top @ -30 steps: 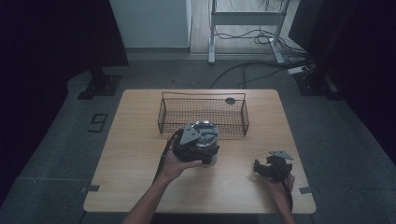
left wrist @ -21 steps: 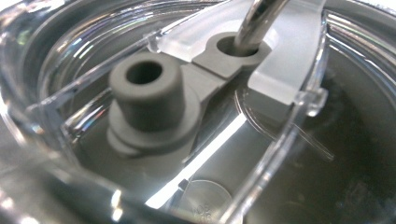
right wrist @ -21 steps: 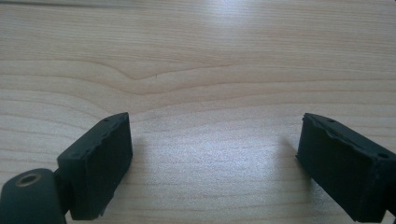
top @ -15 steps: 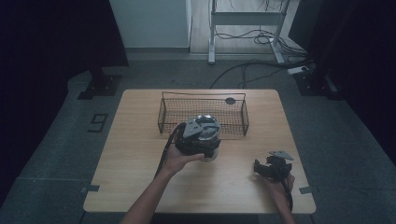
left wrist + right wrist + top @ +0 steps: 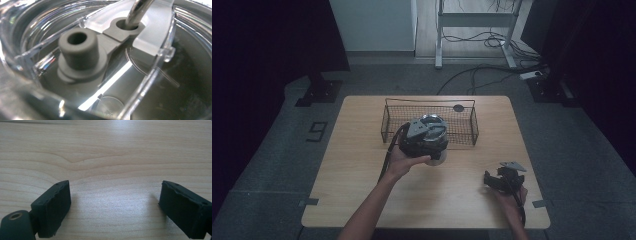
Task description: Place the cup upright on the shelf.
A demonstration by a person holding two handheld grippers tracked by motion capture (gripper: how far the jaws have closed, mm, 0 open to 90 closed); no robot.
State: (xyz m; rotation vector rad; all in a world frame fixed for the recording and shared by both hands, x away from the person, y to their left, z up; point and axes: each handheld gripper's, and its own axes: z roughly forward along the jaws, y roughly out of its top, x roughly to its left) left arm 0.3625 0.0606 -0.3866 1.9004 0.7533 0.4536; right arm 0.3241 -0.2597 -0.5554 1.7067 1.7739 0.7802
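nearest the person, the right tool point(image 5: 503, 180) rests on the wooden bench point(image 5: 362, 200) at its near right corner; the right gripper view shows its two black jaws spread wide with only bare wood grain between them, so it holds nothing and seems to be idle. further in, near the middle of the bench, the left hand point(image 5: 404, 162) carries the left tool point(image 5: 424, 136) over a clear plastic container point(image 5: 439, 159), which stands just in front of the wire basket point(image 5: 474, 131). the left gripper view looks from very close into the container's clear lid point(image 5: 150, 37), where a grey rubber plug point(image 5: 78, 52) and a metal rod point(image 5: 136, 11) sit under the plastic; the jaws themselves are not seen there, so whether the left tool is clamped on the container cannot be told. beyond it the basket lies along the far edge of the bench, with a small dark round thing point(image 5: 458, 108) at its far rim. judging from this, the container is not yet inside the basket, so if the basket is its goal, carrying it over the wire rim and setting it down remain.
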